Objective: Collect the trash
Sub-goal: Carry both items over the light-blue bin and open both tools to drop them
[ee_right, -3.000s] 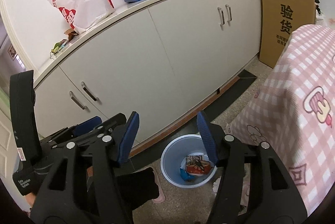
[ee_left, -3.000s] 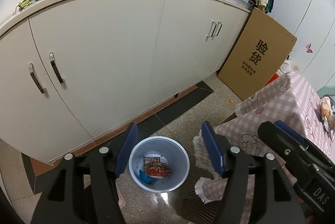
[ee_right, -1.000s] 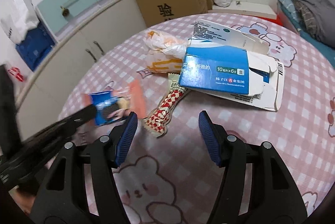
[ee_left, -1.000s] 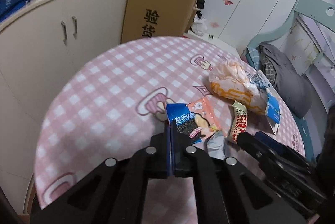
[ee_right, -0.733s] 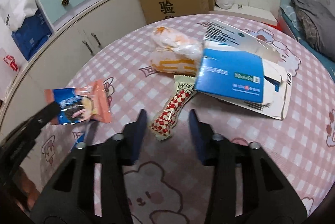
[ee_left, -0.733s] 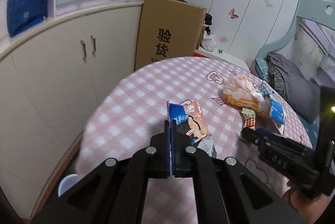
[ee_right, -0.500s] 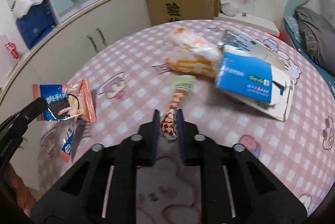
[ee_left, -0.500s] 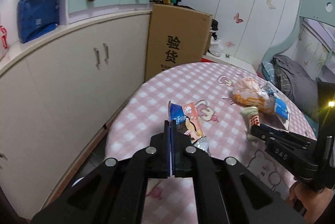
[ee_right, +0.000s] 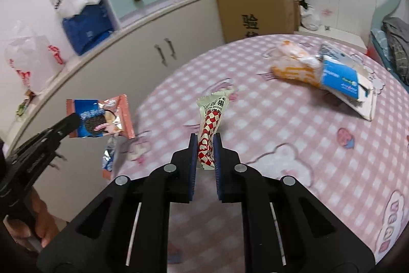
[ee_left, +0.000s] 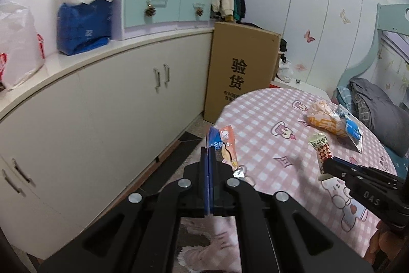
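Observation:
My left gripper is shut on a blue and pink cookie wrapper, held in the air just off the left edge of the round table. A small silver and blue wrapper hangs below it. The right wrist view shows the same gripper and cookie wrapper at the left. My right gripper is shut on the lower end of a red and white checked snack wrapper, which stands up from the pads above the pink check cloth.
An orange and white crumpled bag and a flattened blue and white medicine box lie at the table's far side. White cabinets run along the left, with a tall cardboard box leaning at their end. A bed is at the right.
The right gripper shut on the checked wrapper and raised it off the cloth. The left gripper carried the cookie wrapper up and leftward past the table's edge, turning toward the cabinets.

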